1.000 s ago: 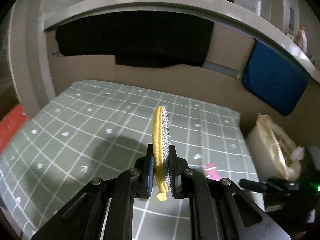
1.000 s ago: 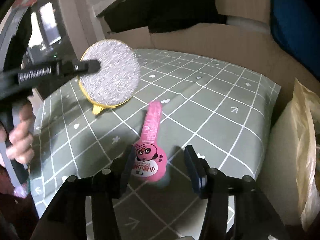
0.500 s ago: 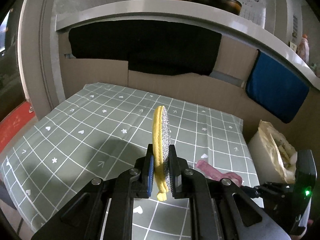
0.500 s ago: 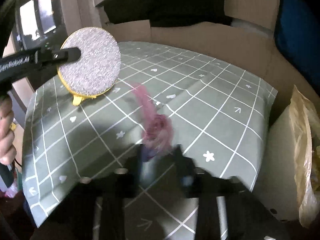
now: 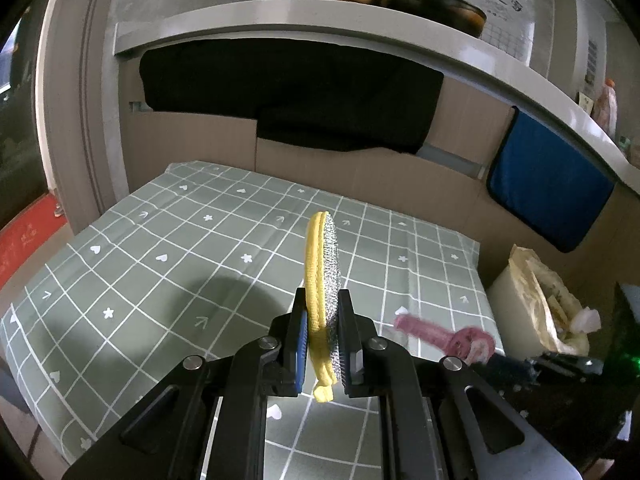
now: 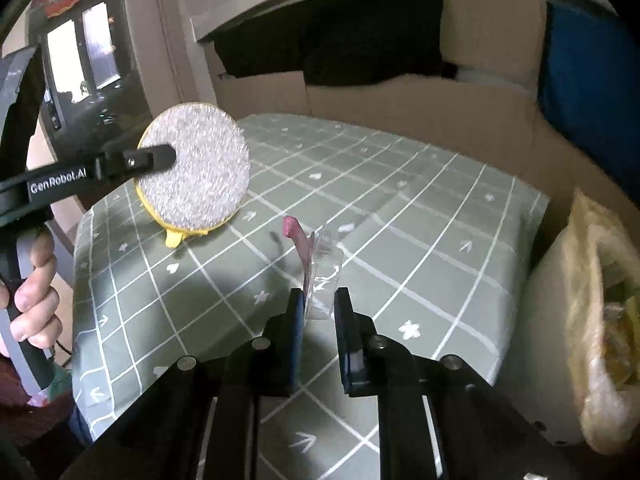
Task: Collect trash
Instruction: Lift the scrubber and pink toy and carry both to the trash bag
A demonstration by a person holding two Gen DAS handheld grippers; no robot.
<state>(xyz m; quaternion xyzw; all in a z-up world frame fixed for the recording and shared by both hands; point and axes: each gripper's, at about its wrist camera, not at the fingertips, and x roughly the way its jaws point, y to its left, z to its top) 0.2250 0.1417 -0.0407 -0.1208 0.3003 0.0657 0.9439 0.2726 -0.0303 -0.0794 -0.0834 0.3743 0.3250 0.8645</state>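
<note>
While left gripper (image 5: 323, 344) stays clamped on the scrub pad (image 5: 322, 264), right gripper (image 6: 318, 316) jaws are closing on the pink wrapper (image 6: 306, 256) between them.

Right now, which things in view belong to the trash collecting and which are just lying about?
Job:
- pink wrapper, between the closing right tool
- round scouring pad, clamped in the left tool
- lined trash bin beside the table

Lying about:
- checked tablecloth
- blue cloth
- black cloth
- dark pan on the shelf

Both wrist views look steeply down along their fingers, close over the table (image 5: 168, 280) toward its far edge; they share its cloth and the bin (image 6: 560, 320).
</note>
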